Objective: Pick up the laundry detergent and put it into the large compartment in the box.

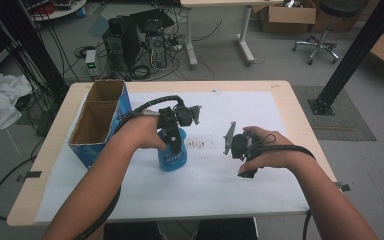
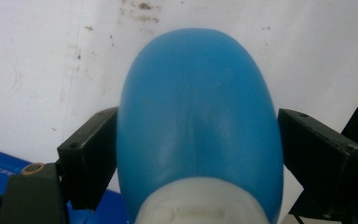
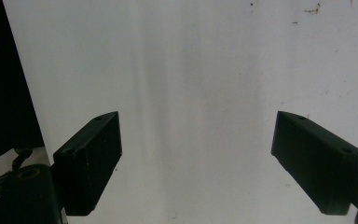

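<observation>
In the high view, the person's left forearm ran up from about 7 o'clock toward the middle of the bench [image 1: 280, 95], the hand wrapped around the left gripper [image 1: 172, 142], which pointed down onto a blue bottle [image 1: 172, 159]. The bottle stood upright on the white sheet [image 1: 240, 190] near the bench's centre, just to the 3 o'clock side of an open blue cardboard box [image 1: 100, 125]. The right forearm entered from 5 o'clock, its hand holding the right gripper [image 1: 245, 162] low over the sheet, well apart from the bottle at its 3 o'clock.

In the left gripper view, the left gripper [image 2: 196, 149] had its two black jaws set against either flank of the blue bottle [image 2: 198, 116], closed onto it at about half their spread. The bottle looked smooth, rounded and glossy blue, with a pale whitish collar at 6 o'clock. A corner of the blue box [image 2: 0, 168] showed at 8 o'clock.

In the right gripper view, the right gripper [image 3: 196, 154] stood with its jaws wide apart, nothing between them, above the bare, faintly speckled white sheet [image 3: 191, 70].
</observation>
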Motion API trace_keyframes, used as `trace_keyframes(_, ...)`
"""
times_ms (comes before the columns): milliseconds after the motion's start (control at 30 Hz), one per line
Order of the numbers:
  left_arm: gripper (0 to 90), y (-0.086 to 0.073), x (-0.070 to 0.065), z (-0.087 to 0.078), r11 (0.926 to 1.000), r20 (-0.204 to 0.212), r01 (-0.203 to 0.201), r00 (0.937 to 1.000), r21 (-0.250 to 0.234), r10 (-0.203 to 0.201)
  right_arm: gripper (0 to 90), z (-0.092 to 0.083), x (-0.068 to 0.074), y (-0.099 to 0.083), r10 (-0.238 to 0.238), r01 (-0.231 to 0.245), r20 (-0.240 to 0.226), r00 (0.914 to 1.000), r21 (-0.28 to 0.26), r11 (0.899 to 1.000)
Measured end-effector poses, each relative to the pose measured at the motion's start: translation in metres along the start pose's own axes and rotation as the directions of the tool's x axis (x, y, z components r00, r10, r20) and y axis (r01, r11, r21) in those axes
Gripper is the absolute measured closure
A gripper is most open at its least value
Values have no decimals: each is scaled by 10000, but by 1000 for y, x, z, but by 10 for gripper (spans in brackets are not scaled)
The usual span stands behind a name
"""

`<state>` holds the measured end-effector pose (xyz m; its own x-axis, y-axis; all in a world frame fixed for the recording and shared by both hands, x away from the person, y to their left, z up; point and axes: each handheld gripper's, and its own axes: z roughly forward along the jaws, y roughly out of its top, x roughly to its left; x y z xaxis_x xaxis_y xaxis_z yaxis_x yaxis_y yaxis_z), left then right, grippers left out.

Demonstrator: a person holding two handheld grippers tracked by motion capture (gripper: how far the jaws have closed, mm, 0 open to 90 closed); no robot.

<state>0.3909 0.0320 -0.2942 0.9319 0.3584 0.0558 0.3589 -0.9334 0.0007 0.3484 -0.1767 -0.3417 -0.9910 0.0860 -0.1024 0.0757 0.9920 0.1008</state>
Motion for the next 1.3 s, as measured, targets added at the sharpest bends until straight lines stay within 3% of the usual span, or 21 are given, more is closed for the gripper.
trace_keyframes(433,263,-4,1,1,9998,-11,152,9999,-101,-152,161,0,-1,-1,6,-6,17,10000,29,10000)
trace_keyframes(700,280,-3,0,1,9998,-209,168,9996,-145,-171,161,1,0,0,24,-24,-19,10000,36,10000)
trace_keyframes(933,349,-2,-1,1,9997,-402,178,9990,-178,-185,161,0,0,-1,39,-39,21,10000,80,10000)
trace_keyframes(1300,377,-4,0,1,9982,-208,438,9988,-419,-447,161,2,0,0,31,-32,37,10000,97,9999)
